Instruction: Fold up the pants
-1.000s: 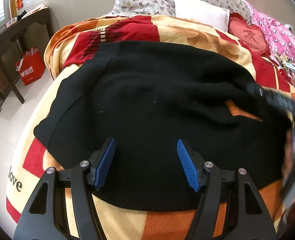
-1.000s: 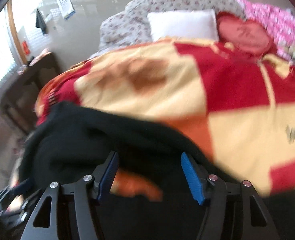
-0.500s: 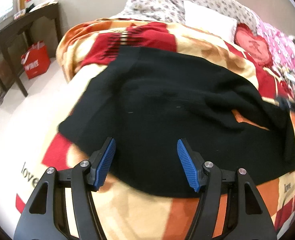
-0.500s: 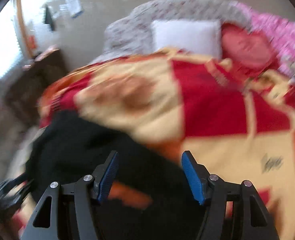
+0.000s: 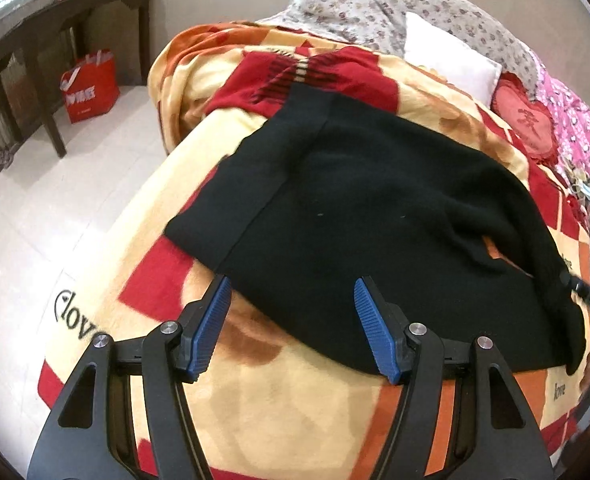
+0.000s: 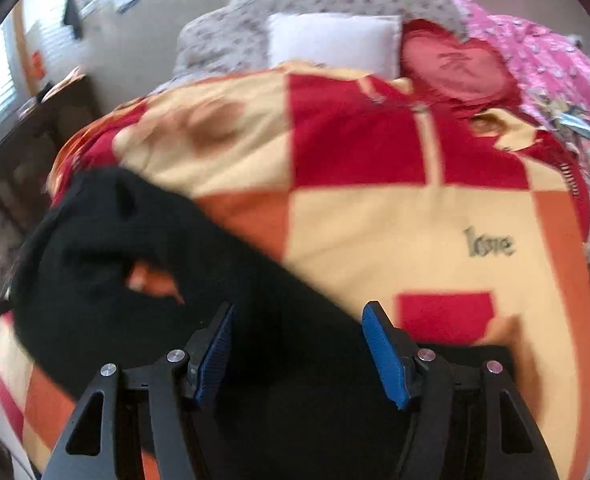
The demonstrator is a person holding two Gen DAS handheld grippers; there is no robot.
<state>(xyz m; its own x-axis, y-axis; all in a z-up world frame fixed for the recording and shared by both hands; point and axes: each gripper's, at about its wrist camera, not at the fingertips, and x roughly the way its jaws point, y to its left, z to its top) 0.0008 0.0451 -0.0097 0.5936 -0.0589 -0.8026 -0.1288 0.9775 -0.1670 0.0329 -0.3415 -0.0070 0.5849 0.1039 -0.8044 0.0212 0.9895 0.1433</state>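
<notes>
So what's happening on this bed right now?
A person with a gripper in each hand is folding black pants spread on a checked blanket. Both the left gripper and the right gripper hover open above the fabric, gripping nothing. The pants lie rumpled, with blanket showing through a gap.

Pants (image 5: 375,208) flat on blanket (image 5: 279,400) atop bed, waistband end twd far left, other end running to near right edge. L gripper (image 5: 291,320) just over near hem, jaws apart w/ nothing btwn; R gripper (image 6: 297,354) over the pants' right end, also apart, cloth below not pinched. Pillow (image 5: 451,68) & heart cushion (image 5: 527,120) at head of bed behind pants, cushion right of pillow; table (image 5: 55,24) far left on floor beside bed, bag (image 5: 89,88) under it.
</notes>
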